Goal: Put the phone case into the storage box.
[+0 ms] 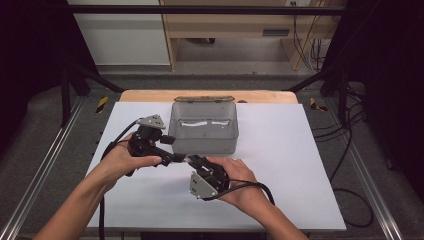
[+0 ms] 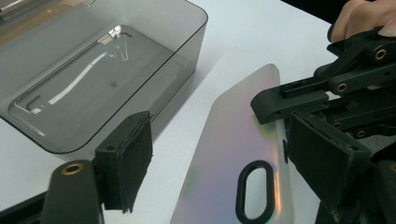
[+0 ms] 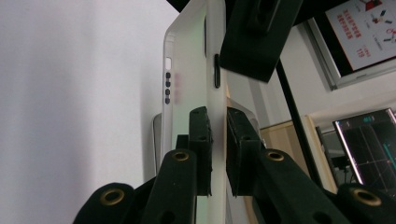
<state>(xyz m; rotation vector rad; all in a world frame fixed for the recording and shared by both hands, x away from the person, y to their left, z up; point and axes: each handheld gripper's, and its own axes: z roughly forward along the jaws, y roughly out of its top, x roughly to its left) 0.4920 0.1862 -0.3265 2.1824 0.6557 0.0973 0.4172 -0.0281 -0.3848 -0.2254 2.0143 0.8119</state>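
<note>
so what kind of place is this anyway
Probably a lab or workshop set up for recording: a white table fenced by metal rails, loose cables on the floor, and wooden furniture behind.

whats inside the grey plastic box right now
Nothing loose shows inside the grey plastic box: just its bare floor with glare streaks. The phone case lies outside, beside it.
</note>
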